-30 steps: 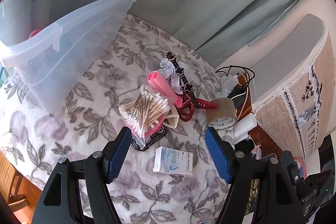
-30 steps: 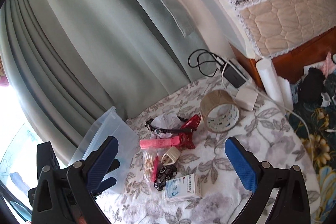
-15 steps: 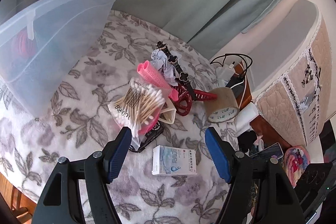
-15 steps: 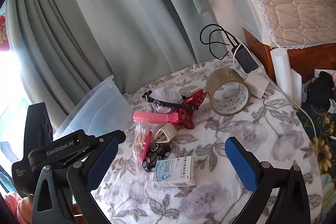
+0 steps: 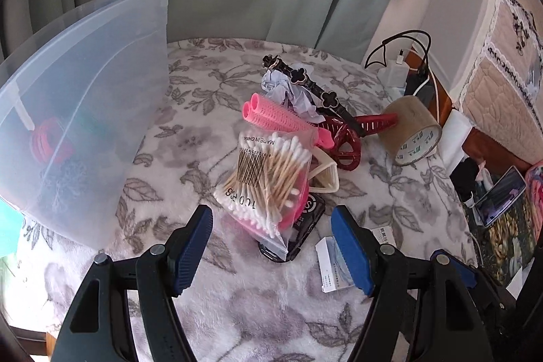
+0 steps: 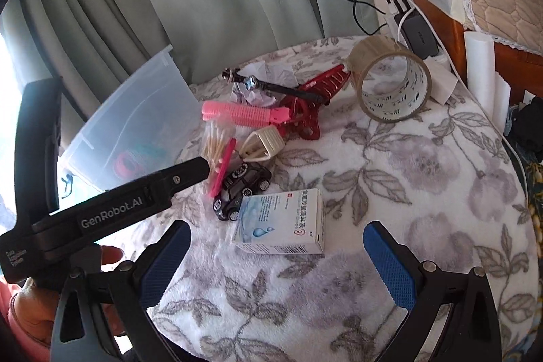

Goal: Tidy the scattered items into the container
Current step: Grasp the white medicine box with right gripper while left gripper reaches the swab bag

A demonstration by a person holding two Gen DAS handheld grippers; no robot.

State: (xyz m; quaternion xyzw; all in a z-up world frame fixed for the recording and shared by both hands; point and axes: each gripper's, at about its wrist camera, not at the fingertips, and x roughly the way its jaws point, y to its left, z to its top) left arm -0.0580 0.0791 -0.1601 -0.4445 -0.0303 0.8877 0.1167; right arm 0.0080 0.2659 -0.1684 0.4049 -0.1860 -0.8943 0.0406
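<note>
Roughly: both claws hang wide apart and empty over the table (image 6: 424, 158). Left claw (image 5: 271, 246) sits just short of the cotton swab bag (image 5: 268, 182); right claw (image 6: 276, 263) is just short of the medicine box (image 6: 281, 223).

Landmark is the swab bag. The container (image 5: 78, 111), a clear tub, stands well left of it, with a red coil and dark bits showing through the wall. All else lies in a heap outside the tub.

Risks:
- Swab bag is slick and slack and leans on the toy car (image 6: 242, 189); a pinch on one corner could let it sag, slide out or drag the car.
- Heap behind the bag is interlocked: lifting one piece may snag the others.
- Tape roll (image 6: 390, 80), far right of the bag, rests on its curved side near the table edge; a nudge could roll it off.
- Tub wall is tall, so a low carry could clip the rim.

Counts outside the tub:
- swab bag 1
- pink roller clip (image 5: 281, 117) 1
- red claw clip (image 5: 346, 141) 1
- black clover band (image 5: 305, 83) 1
- crumpled paper (image 5: 292, 97) 1
- cream clip (image 6: 263, 145) 1
- toy car 1
- medicine box 1
- tape roll 1
</note>
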